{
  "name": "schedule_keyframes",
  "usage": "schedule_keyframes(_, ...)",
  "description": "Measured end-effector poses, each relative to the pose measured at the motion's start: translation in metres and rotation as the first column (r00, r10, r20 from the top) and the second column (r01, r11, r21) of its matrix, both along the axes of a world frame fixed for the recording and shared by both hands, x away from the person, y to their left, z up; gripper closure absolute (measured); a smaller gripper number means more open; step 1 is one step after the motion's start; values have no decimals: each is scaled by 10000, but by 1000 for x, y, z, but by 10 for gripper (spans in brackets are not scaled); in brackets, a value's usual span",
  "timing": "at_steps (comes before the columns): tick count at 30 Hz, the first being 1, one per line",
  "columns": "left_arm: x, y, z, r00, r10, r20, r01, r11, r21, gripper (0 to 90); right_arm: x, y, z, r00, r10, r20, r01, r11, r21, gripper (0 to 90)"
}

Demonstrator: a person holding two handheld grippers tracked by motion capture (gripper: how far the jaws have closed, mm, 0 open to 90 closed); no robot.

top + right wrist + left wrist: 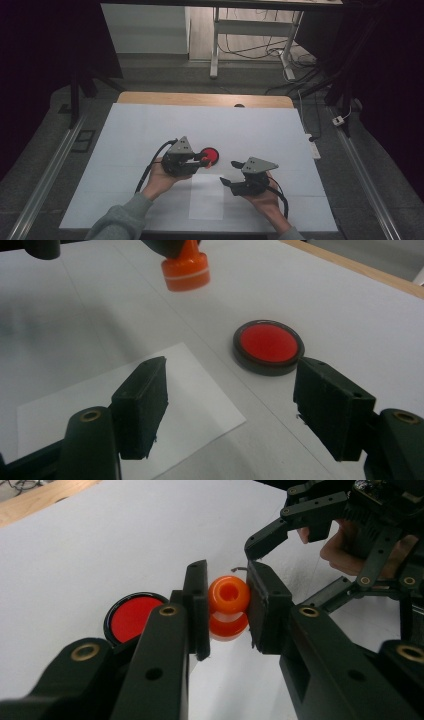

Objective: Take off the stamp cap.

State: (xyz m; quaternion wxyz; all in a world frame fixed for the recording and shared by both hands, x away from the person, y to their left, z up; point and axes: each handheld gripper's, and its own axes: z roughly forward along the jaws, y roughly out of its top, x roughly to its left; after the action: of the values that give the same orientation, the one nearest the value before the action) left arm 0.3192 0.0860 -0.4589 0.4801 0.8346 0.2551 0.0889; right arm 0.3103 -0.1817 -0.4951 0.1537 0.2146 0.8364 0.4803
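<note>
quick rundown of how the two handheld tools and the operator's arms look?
Both tools, left and right, are black linkage bodies with brass-coloured pivot pins, each ending in two blocky black jaws. Each carries a grey three-cornered plate on top and trails a black cable. The person's left arm wears a grey-green sleeve; a bit of similar sleeve shows at the right wrist.

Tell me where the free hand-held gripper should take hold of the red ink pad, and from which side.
Grip the red ink pad by its dark rim, the open right hand-held gripper coming down from above with one jaw on each side. It lies flat and low on the table, so probably only the short round wall offers a hold. The left hand-held gripper is shut on the orange stamp.
</note>
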Motion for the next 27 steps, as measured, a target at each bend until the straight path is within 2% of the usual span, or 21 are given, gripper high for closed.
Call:
schedule_keyframes(13, 2, -10, -4, 9998, -168, -126, 169, 9998, 81, 722, 1, 16, -1, 9996, 257, 66, -256, 9997, -51, 309)
schedule_keyframes(27, 3, -19, -6, 9994, -283, -193, 284, 9996, 62, 722, 2, 25, -1, 9993, 369, 80, -369, 9993, -99, 328)
